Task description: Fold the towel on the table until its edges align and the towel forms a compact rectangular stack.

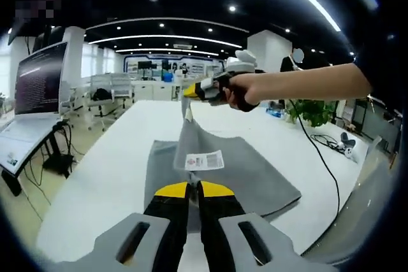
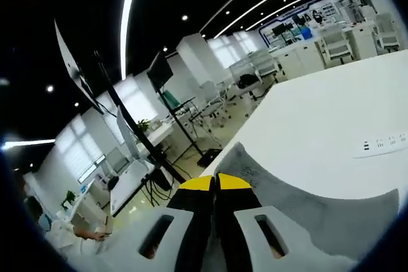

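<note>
Folding is under way but far from finished: the grey towel [image 1: 217,170] lies mostly spread across the white desk [image 1: 115,170] at the centre of the left gripper view. Left tongs [image 1: 193,187] are closed on its near edge, low in the frame. Right tongs [image 1: 189,92], at upper centre, pinch a lifted corner. No compact stack yet; edges remain unaligned.
</note>
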Motion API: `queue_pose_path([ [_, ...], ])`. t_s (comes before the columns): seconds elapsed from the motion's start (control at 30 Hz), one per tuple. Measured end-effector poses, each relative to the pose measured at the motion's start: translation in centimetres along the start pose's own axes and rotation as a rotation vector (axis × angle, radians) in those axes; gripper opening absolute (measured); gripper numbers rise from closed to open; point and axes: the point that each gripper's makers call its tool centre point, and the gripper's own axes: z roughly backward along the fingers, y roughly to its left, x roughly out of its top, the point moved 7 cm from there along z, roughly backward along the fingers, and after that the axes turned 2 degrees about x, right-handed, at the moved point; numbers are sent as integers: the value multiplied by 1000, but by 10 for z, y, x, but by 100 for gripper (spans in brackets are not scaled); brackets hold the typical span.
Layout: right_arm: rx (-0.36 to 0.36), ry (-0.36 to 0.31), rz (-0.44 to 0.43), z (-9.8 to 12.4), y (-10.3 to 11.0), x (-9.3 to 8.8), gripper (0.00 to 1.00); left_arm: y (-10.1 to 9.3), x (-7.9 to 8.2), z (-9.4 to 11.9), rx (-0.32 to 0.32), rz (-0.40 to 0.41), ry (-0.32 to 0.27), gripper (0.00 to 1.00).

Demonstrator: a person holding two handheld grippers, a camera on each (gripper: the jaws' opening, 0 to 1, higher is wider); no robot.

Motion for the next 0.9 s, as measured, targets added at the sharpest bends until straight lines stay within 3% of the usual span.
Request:
queue_pose_path([
  [0.2, -22, 47, 8, -23, -10, -18, 0, 12, -15, -12, 15, 35, 40, 5],
  [0.3, -36, 62, -32, -35, -14, -29, 0, 15, -24, -17, 21, 50, 51, 5],
  [0.63, -76, 152, 64, -70, -18, -56, 0, 32, -52, -26, 56, 124, 82, 5],
  [0.9, -89, 214, 173, -93, -23, -80, 0, 44, -70, -32, 67, 138, 130, 6],
])
